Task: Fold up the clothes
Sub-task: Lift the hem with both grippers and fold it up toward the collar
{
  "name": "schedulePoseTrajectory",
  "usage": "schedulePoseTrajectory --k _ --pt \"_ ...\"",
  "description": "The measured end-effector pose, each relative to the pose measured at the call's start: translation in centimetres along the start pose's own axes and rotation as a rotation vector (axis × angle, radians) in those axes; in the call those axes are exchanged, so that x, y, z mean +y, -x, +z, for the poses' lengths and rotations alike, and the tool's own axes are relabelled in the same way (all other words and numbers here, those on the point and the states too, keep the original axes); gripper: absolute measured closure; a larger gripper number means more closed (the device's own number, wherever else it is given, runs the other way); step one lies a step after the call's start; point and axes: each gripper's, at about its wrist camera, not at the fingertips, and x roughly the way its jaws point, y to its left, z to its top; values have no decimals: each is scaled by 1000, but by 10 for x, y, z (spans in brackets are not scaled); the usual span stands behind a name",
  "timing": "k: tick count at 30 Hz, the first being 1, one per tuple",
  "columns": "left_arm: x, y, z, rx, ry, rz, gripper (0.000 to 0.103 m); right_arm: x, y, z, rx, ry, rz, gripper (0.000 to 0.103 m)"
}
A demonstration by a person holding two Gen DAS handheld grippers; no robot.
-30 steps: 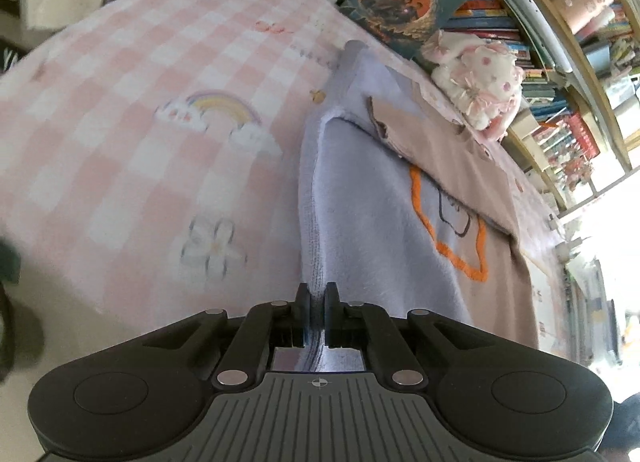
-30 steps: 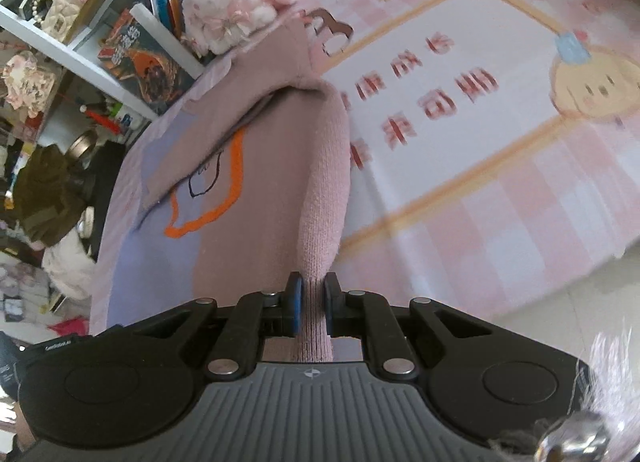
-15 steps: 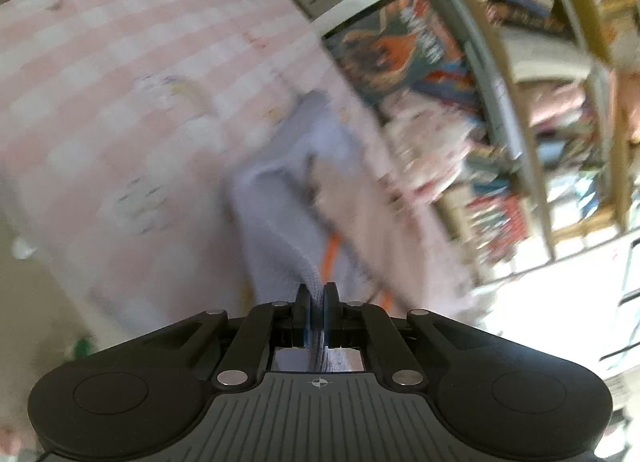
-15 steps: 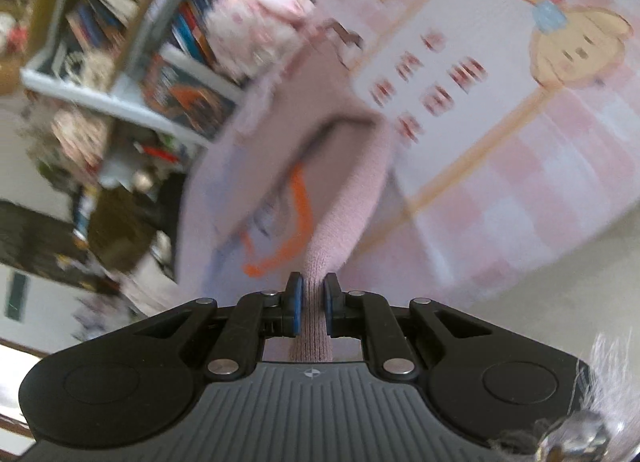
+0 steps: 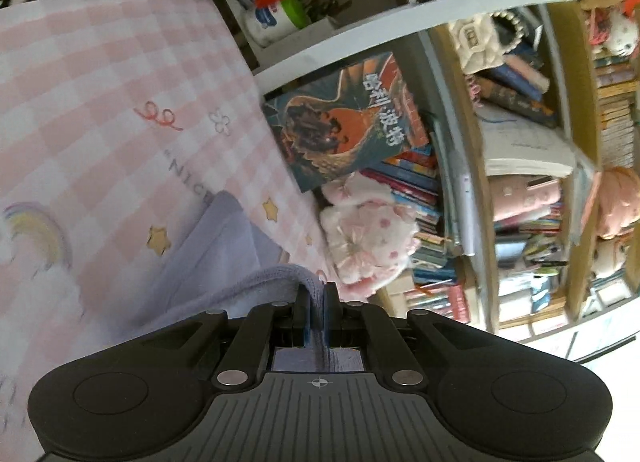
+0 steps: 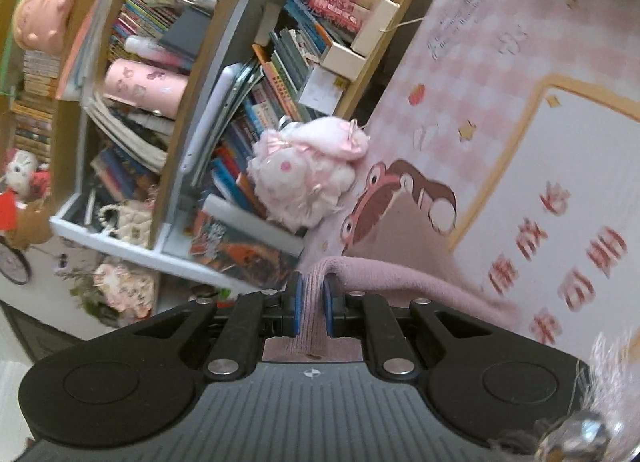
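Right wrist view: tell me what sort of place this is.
Probably a bedroom or child's room: a pink checked cartoon bedspread, a crammed bookshelf beside it, and a pink plush toy at its foot.

Black left claw, ribbed grey housing, silver screws, crosshair mark, blue-padded right claw

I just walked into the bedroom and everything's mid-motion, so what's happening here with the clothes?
A person is folding a sweater on the pink checked bedspread, with a handheld claw in each hand. The left claw is shut on the lavender side of the sweater, and the right claw is shut on its pink side. Both point toward the bookshelf, near the pink plush toy, so the fold looks unfinished.
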Motion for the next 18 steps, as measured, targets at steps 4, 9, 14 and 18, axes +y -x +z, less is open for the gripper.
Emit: schedulePoseTrajectory --k 4,9,14,18 --pt "12 -26 12 33 15 43 99 1 -31 8 -3 9 -52 93" --pt "26 -46 22 72 24 105 99 -5 -66 15 13 4 -113 93" --pt "34 -58 28 94 3 182 90 -12 -90 20 18 -7 -171 80" --pt "28 -54 33 49 -108 255 70 -10 -94 24 -11 50 -224 58"
